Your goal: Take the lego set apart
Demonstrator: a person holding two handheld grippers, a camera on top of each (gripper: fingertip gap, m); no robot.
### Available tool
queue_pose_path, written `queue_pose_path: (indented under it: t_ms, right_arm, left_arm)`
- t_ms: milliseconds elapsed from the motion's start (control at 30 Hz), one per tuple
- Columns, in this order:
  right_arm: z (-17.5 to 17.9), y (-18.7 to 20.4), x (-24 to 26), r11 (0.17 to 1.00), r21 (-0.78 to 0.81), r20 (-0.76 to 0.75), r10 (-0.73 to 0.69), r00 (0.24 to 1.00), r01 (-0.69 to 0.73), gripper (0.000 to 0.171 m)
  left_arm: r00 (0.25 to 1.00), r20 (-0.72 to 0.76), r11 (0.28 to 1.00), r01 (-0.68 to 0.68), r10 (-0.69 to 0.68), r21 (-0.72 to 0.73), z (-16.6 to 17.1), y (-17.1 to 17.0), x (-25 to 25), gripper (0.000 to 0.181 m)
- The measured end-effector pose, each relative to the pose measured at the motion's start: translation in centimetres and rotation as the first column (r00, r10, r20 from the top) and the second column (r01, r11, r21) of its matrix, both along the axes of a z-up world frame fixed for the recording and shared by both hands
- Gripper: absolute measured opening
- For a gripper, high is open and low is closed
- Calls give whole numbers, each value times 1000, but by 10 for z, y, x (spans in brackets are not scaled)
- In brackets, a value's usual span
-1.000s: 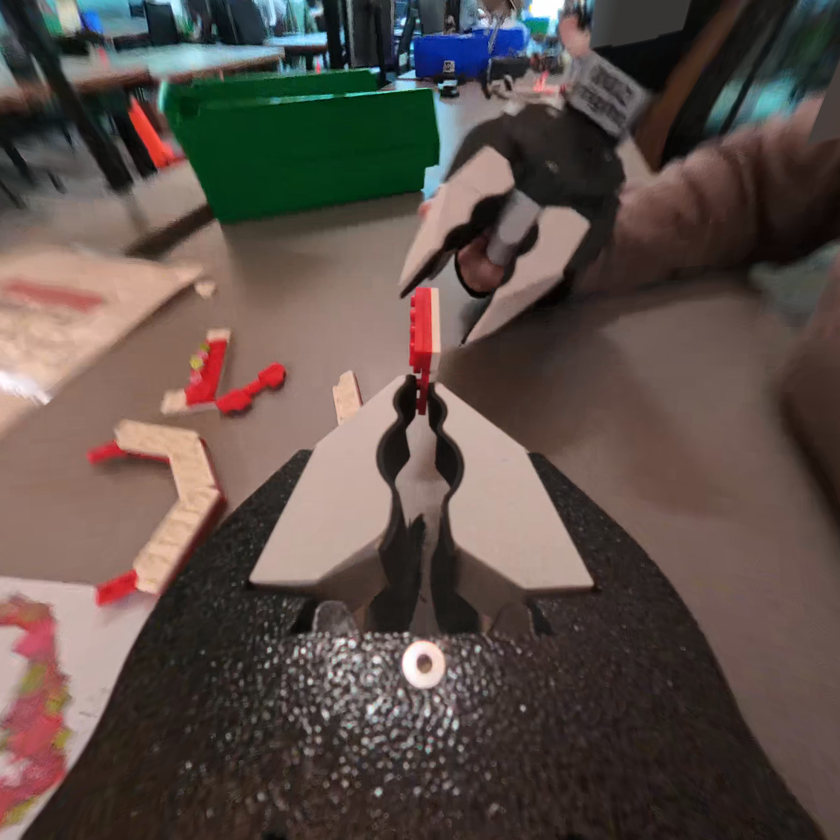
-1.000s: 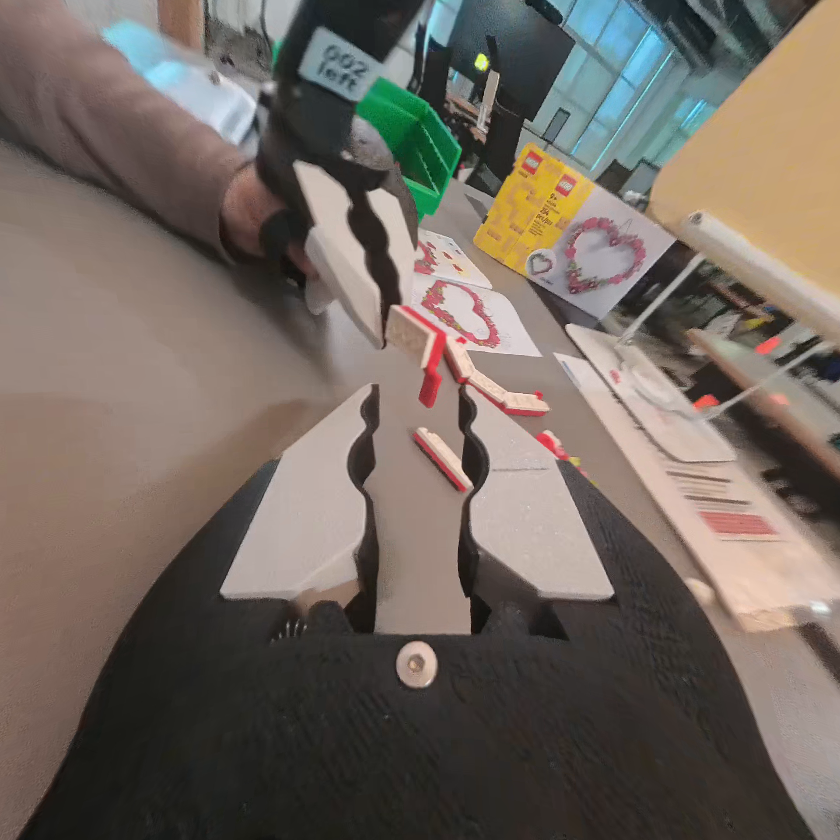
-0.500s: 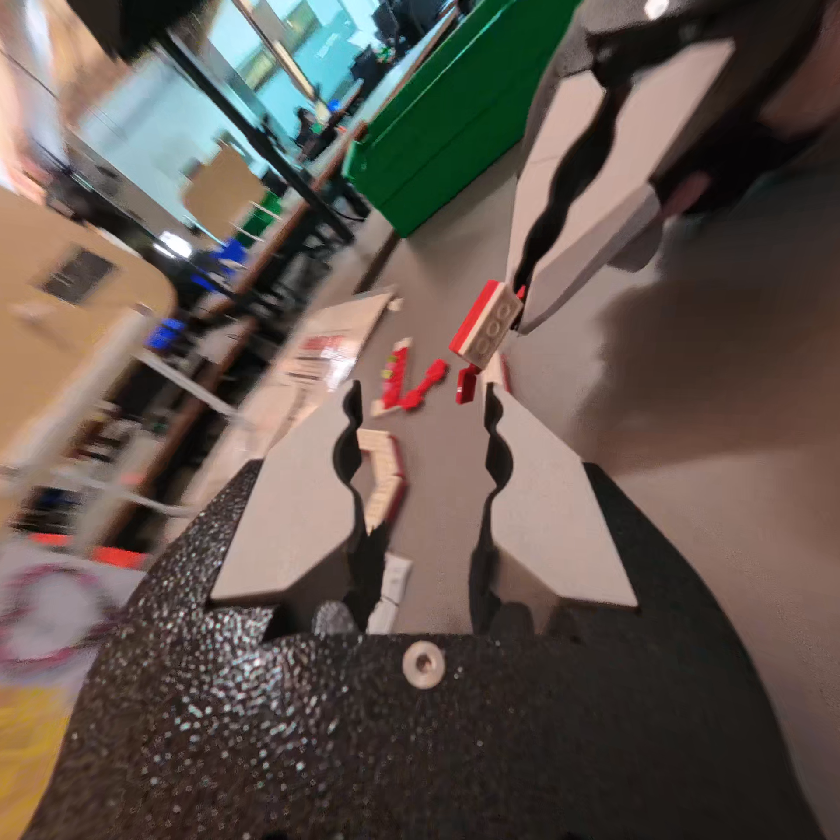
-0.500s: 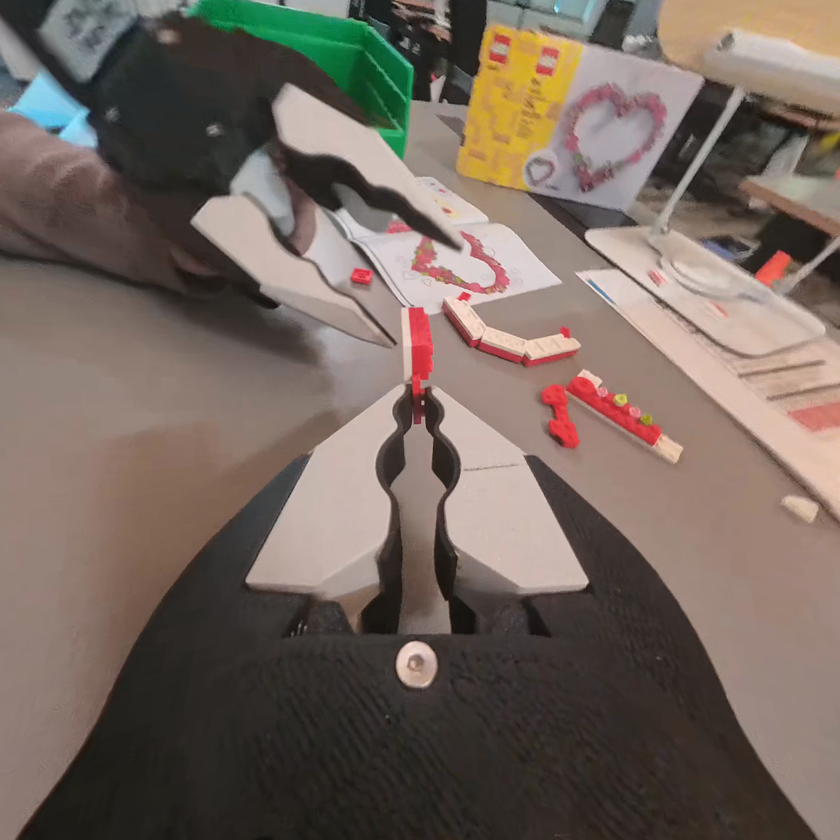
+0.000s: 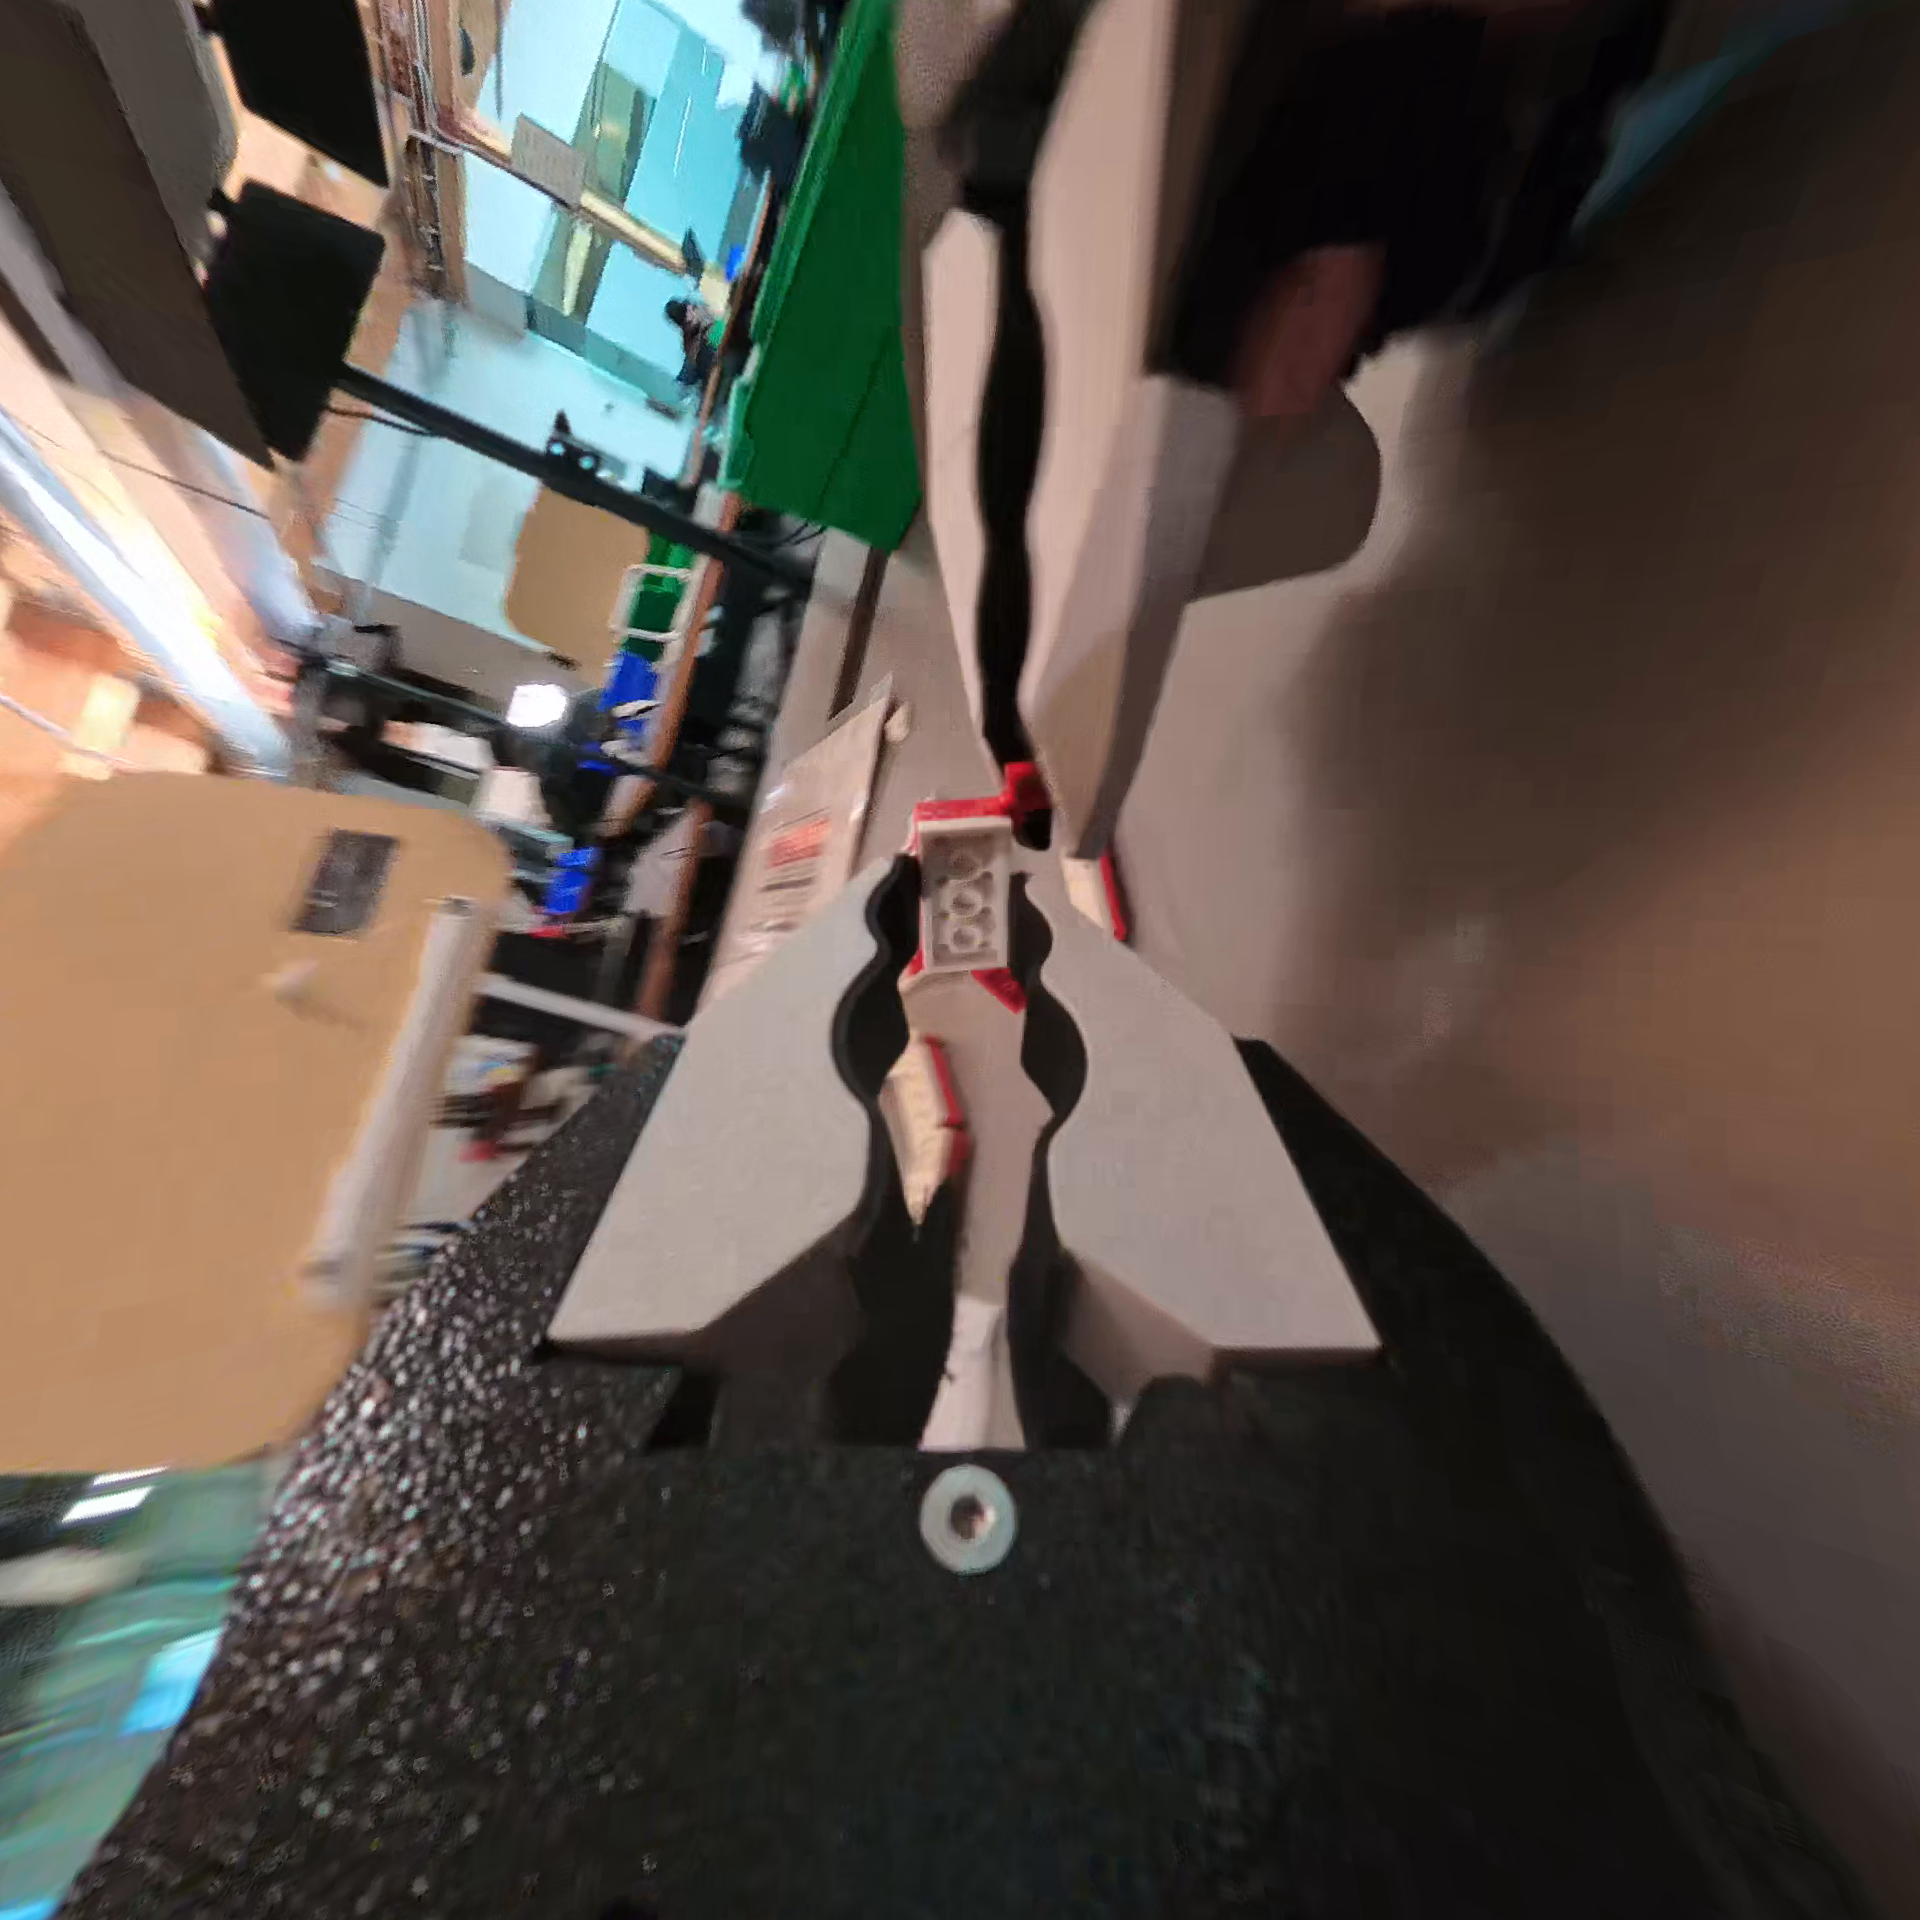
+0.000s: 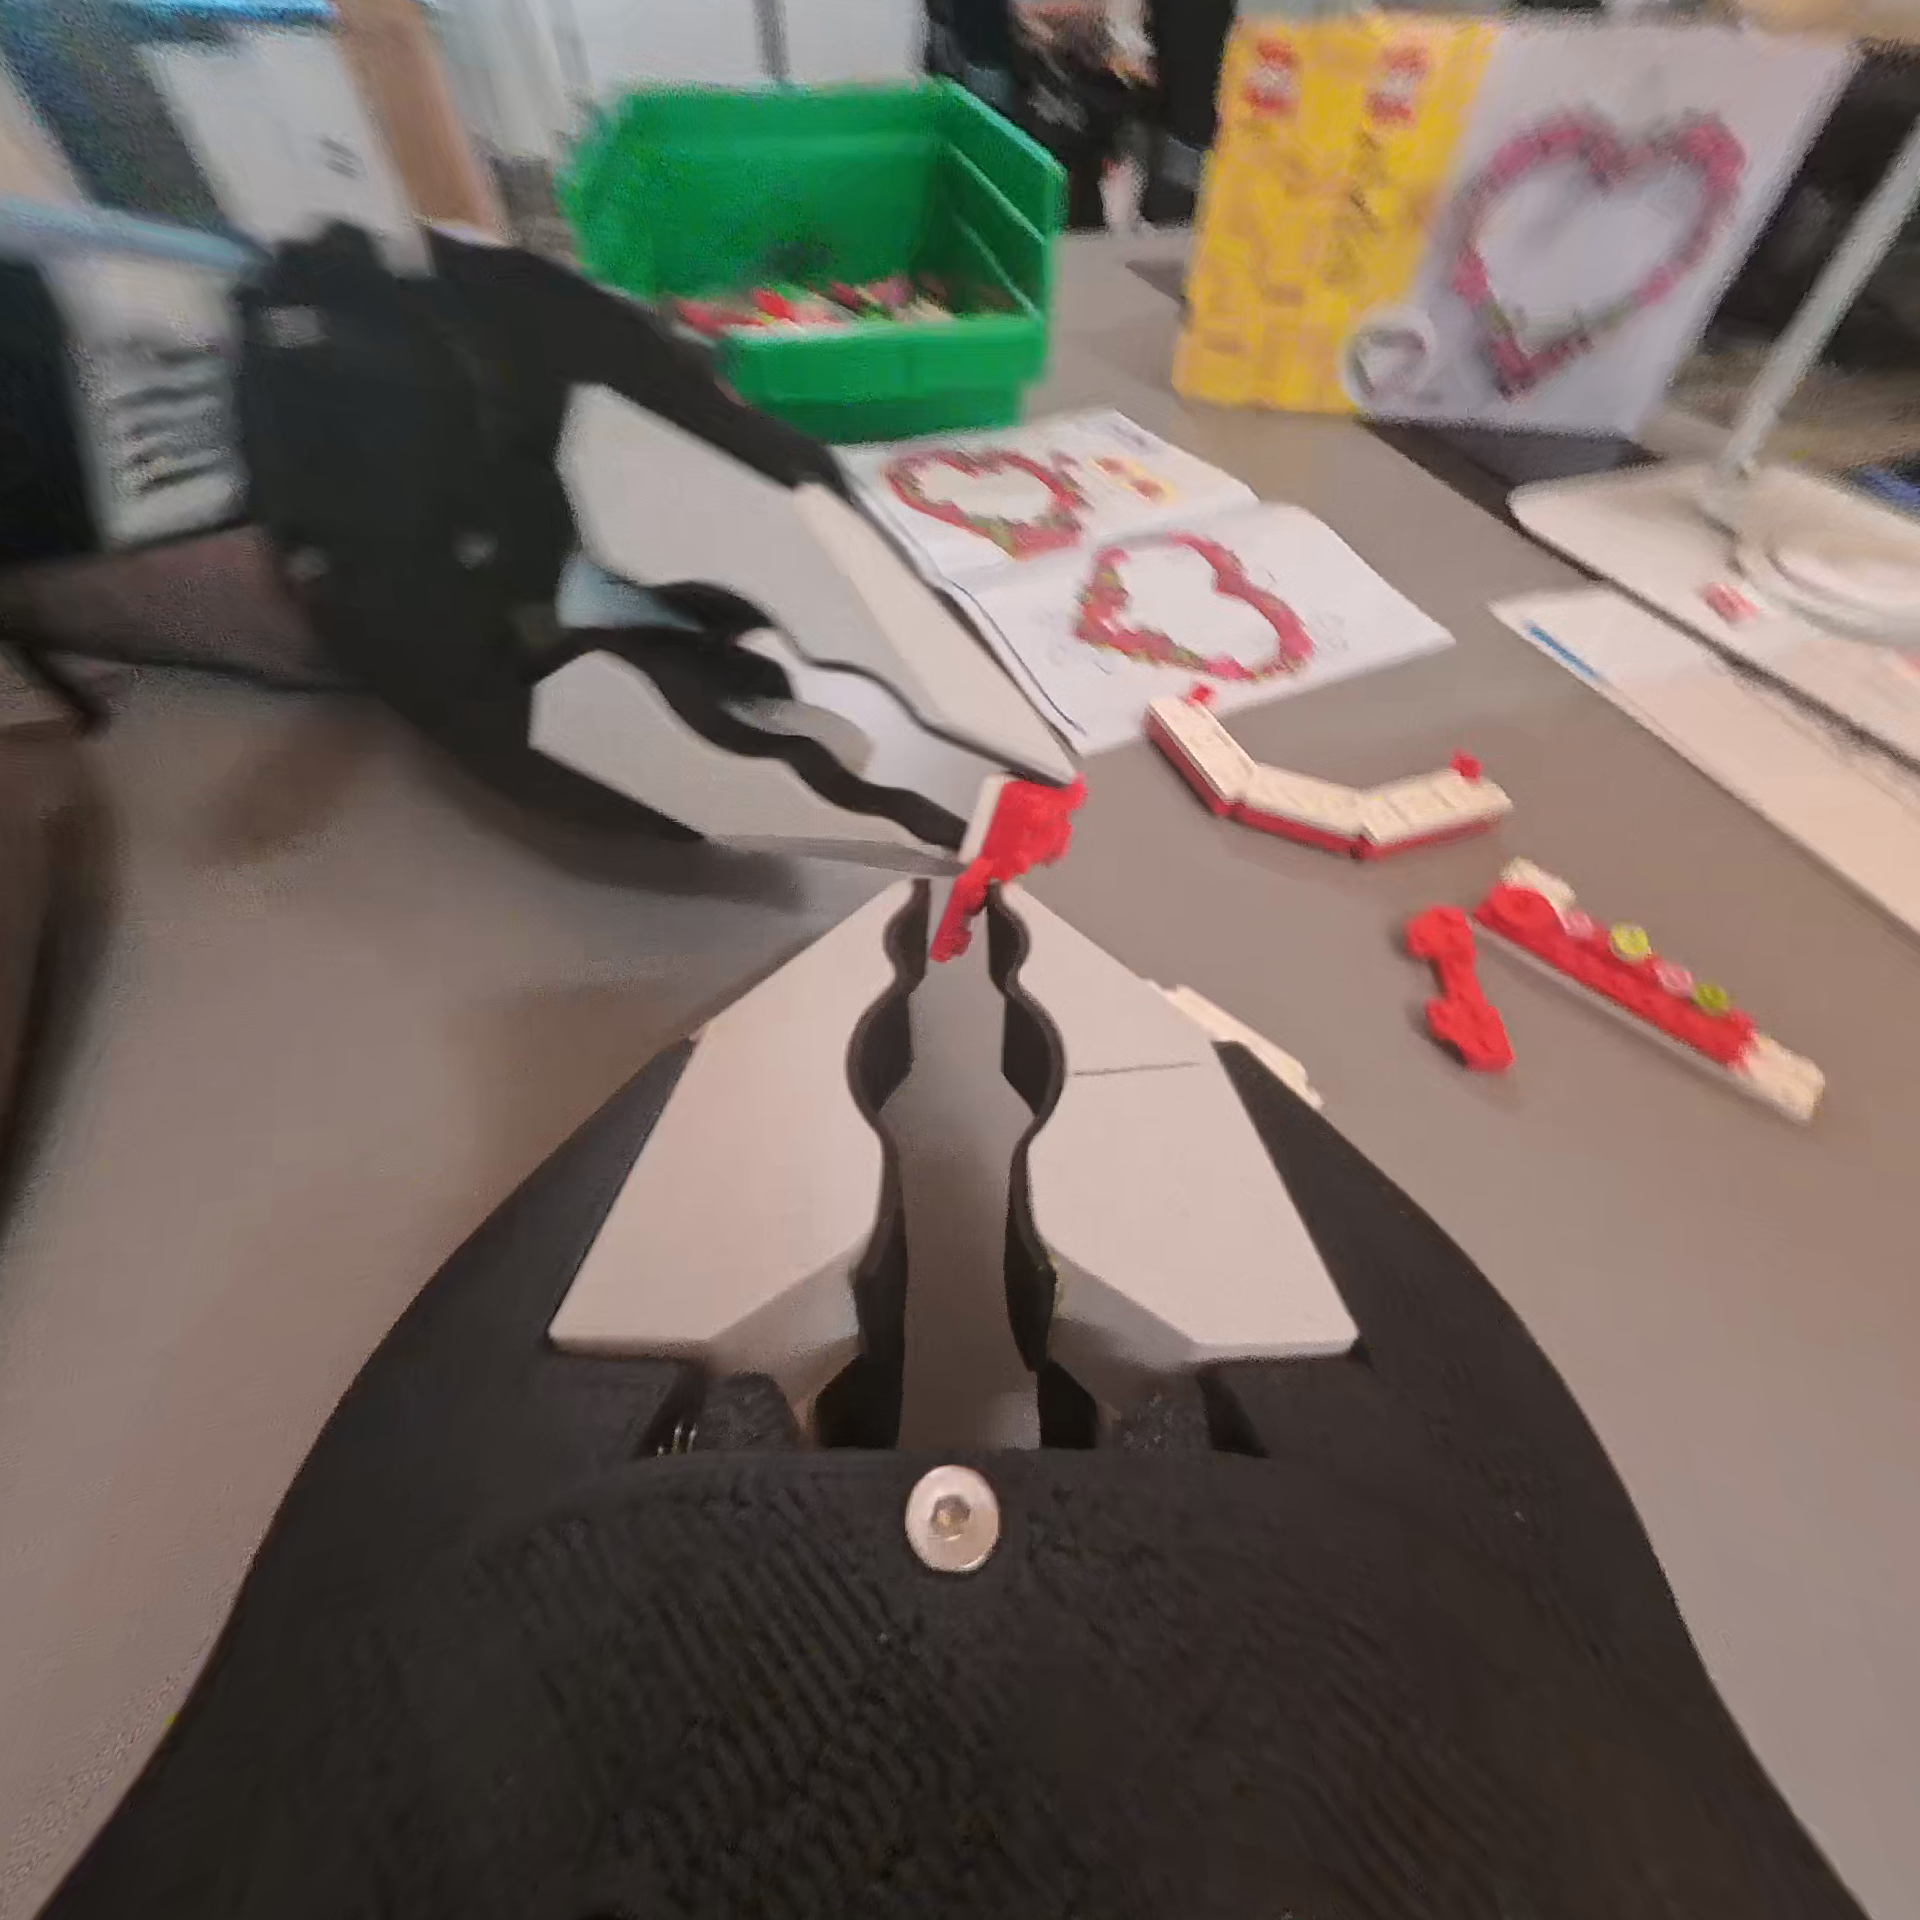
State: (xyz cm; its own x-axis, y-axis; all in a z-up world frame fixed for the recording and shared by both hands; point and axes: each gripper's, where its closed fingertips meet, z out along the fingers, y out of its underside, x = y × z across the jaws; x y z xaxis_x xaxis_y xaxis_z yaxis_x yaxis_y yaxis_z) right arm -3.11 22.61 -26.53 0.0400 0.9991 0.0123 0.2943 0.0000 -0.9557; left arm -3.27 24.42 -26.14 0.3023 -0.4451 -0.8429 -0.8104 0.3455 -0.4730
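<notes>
The near white piece (image 6: 1242, 1034) is lying mostly hidden behind the right claw's (image 6: 951, 899) finger. Motion blur is smearing the contents of the green bin (image 6: 883, 364) and the box (image 6: 1455, 208) at the far desk edge. In the left wrist view, the top edge is cropping the right claw, and the left claw's (image 5: 966, 904) fingers are covering the held brick's (image 5: 966, 906) red sides.

The left gripper (image 5: 966, 883) has a rough, sparkly black plastic body and matt grey fingers (image 5: 748, 1091). The lego piece (image 5: 964, 904) is glossy plastic. The table (image 6: 312, 1039) is smooth matt grey; the booklet (image 6: 1143, 582) is paper.
</notes>
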Motion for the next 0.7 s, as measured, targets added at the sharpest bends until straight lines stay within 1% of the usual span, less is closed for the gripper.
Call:
queue_pose_path:
  t_ms: [33, 67, 100, 133, 167, 233, 267, 300, 367, 567, 600, 667, 700]
  right_arm:
    - [7, -6, 5, 998, 7, -52, 63, 997, -62, 17]
    - [14, -9, 10, 994, 1, -104, 112, 988, -113, 28]
    - [22, -13, 16, 987, -21, -164, 151, 975, -157, 37]
    - [32, -15, 21, 980, -50, -230, 176, 957, -193, 42]
    - [40, -15, 23, 974, -76, -284, 183, 941, -212, 40]
    - [48, -19, 23, 970, -70, -323, 198, 925, -232, 33]
    - [49, -23, 22, 970, -42, -320, 213, 923, -238, 31]
    - [49, -28, 20, 968, -13, -310, 233, 922, -249, 31]
    - [44, -35, 15, 967, 15, -269, 250, 930, -256, 31]
    - [38, -38, 14, 962, -7, -235, 263, 936, -272, 27]
    - [37, -37, 15, 962, -11, -225, 262, 939, -271, 22]
    - [35, -37, 16, 961, -21, -211, 265, 941, -276, 16]
    - [34, -36, 16, 961, -30, -206, 263, 943, -275, 16]
  left_arm:
    - [992, 118, 994, 47, -35, -96, 3, -4, 2, 15]
    - [963, 259, 972, 131, -77, -197, 8, -10, 6, 15]
    - [905, 407, 922, 259, -126, -289, 14, -19, 11, 15]
    - [828, 541, 853, 385, -149, -354, 22, -27, 15, 15]
    - [758, 637, 791, 473, -140, -388, 29, -31, 16, 17]
    - [657, 741, 678, 608, -137, -414, 35, -39, 19, 14]
    - [630, 765, 635, 647, -134, -421, 34, -43, 21, 14]
    - [621, 772, 606, 668, -134, -432, 32, -46, 24, 15]
    - [618, 770, 577, 692, -162, -434, 29, -53, 29, 14]
    - [619, 768, 545, 706, -164, -452, 25, -58, 33, 14]
    - [622, 766, 536, 706, -160, -462, 23, -59, 33, 14]
    - [619, 773, 538, 701, -134, -468, 21, -57, 33, 14]
    - [620, 774, 530, 702, -126, -476, 20, -56, 33, 15]
